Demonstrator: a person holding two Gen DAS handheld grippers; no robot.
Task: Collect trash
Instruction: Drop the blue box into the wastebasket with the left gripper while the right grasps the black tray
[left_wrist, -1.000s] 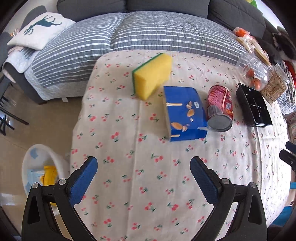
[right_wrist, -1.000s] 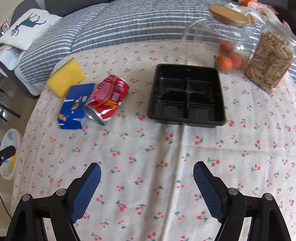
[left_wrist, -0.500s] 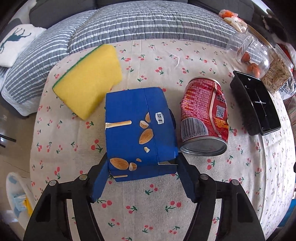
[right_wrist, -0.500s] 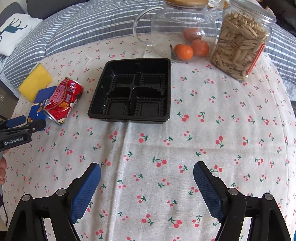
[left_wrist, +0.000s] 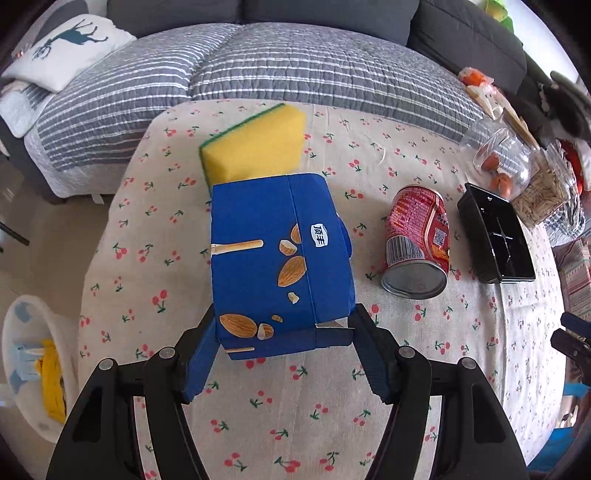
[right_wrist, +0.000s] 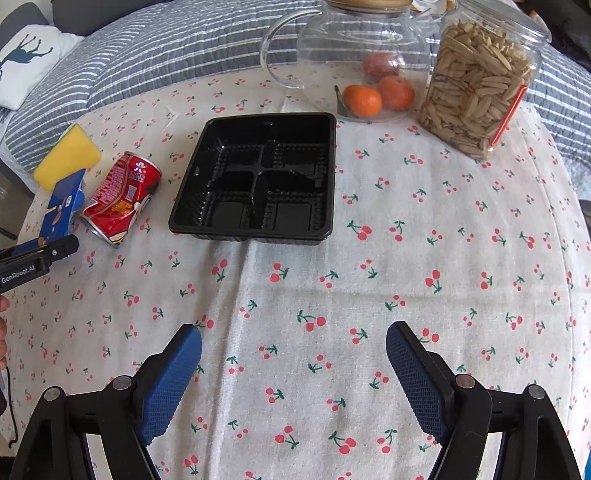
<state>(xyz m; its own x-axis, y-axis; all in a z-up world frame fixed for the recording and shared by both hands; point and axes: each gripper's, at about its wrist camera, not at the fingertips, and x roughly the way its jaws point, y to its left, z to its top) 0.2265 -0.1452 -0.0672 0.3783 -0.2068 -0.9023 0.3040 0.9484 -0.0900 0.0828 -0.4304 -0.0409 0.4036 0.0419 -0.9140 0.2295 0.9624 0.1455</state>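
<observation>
left wrist: left gripper (left_wrist: 282, 345) pinching blue snack box (left_wrist: 277, 254), lifted off cloth since half a second ago; crushed red can (left_wrist: 417, 240) and black tray (left_wrist: 495, 234) still left; white bin (left_wrist: 33, 365) on the floor, lower left | right wrist: right gripper (right_wrist: 293, 373) spread, empty, unmoved; tray (right_wrist: 258, 177) ahead, uncollected

Left gripper (left_wrist: 282, 354) fingers (left_wrist: 201, 363) clamping blue snack box (left_wrist: 273, 254), yellow sponge (left_wrist: 255, 147) behind, dented red can (left_wrist: 417, 240) beside
</observation>
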